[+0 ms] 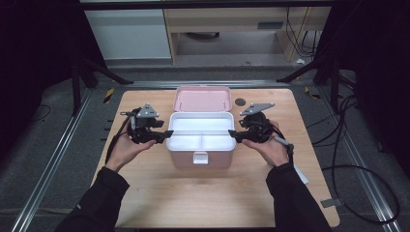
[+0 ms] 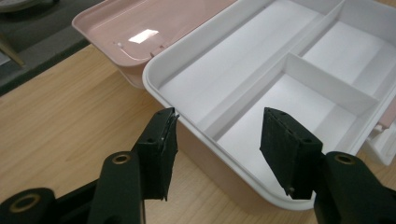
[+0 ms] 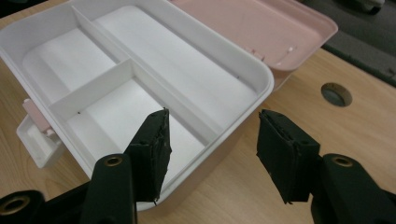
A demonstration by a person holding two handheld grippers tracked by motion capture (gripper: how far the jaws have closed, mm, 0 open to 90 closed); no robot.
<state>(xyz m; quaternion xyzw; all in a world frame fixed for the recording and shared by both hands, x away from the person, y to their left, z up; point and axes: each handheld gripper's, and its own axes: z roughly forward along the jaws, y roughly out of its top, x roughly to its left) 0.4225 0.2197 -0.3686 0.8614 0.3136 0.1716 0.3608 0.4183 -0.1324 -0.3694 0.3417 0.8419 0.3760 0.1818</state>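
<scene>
Two grippers, left (image 1: 167, 133) and right (image 1: 232, 134), fingers apart, holding nothing, astride white tray (image 1: 183, 126) ends.
Pinch tray rim both ends together; lift level from pink box (image 1: 186, 159).

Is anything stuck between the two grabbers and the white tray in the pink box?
Nothing visible. The left gripper and right gripper sit right at the ends of the white tray, jaws open around its rim.

probably a lab: metal floor rails (image 1: 58, 145), loose cables (image 1: 338, 145)
</scene>
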